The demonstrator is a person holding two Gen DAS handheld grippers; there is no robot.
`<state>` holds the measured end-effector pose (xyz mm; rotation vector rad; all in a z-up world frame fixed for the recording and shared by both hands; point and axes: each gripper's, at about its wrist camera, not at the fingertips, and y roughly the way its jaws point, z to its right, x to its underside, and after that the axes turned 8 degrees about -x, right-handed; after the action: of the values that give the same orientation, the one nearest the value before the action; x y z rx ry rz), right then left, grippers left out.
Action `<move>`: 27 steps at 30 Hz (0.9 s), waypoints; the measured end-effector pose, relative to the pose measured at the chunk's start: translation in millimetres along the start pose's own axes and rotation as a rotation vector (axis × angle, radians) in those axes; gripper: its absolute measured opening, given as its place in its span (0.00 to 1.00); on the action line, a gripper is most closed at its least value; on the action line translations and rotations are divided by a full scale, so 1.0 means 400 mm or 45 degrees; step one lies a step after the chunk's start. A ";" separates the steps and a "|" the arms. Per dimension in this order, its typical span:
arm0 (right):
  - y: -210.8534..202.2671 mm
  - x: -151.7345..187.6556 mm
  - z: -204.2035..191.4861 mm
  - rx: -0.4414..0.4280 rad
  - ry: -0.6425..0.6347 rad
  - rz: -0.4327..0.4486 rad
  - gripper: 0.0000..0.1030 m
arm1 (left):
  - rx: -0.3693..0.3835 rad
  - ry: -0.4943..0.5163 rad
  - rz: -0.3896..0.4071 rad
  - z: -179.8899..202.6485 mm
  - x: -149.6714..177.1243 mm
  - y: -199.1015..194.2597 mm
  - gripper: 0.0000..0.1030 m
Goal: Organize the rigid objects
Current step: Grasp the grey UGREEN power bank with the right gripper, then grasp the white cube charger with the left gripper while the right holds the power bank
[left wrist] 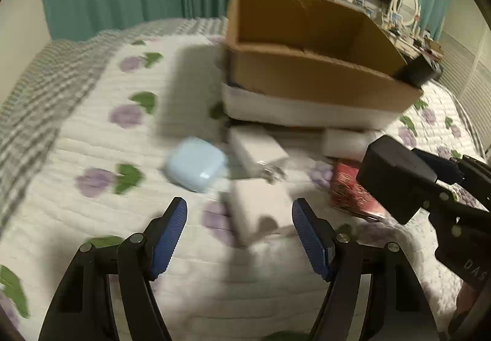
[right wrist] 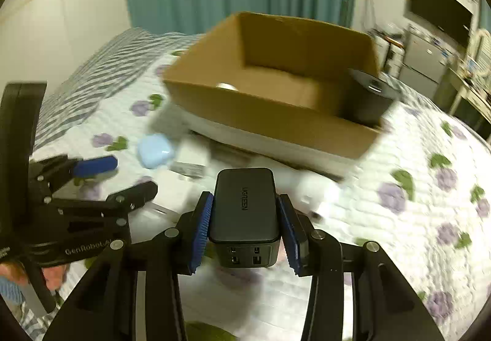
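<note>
My right gripper [right wrist: 245, 215] is shut on a black UGREEN charger [right wrist: 245, 212], held above the bed; the charger also shows in the left wrist view [left wrist: 396, 175]. My left gripper [left wrist: 239, 230] is open and empty, just above a white charger block [left wrist: 260, 209]. A light blue earbud case [left wrist: 195, 163] lies ahead to the left, and also shows in the right wrist view [right wrist: 155, 151]. Another white plug adapter [left wrist: 257, 151] lies beyond. An open cardboard box [left wrist: 307, 83] stands further back on a white base; the right wrist view [right wrist: 276, 114] shows a white item inside.
A red packet [left wrist: 349, 187] lies right of the white block. A dark cylinder [right wrist: 368, 101] leans at the box's right corner. All rest on a white quilt with purple flowers [left wrist: 92, 132]. Teal curtains hang behind; a desk and screen stand at far right.
</note>
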<state>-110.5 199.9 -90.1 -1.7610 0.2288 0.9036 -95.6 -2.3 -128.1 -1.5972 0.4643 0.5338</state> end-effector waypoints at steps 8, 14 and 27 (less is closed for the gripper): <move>0.034 0.036 0.061 0.017 0.066 -0.097 0.40 | -0.083 0.050 -0.141 0.063 0.007 0.096 0.72; 0.065 0.048 0.061 0.030 0.061 -0.149 0.40 | -0.165 0.111 -0.129 0.093 -0.001 0.127 0.72; -0.012 0.043 0.027 0.023 0.022 -0.092 0.40 | 0.065 0.016 0.072 0.012 0.027 -0.057 0.51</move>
<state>-100.7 216.1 -99.5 -1.7503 0.1832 0.8322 -73.8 4.6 -116.4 -1.5431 0.5296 0.5511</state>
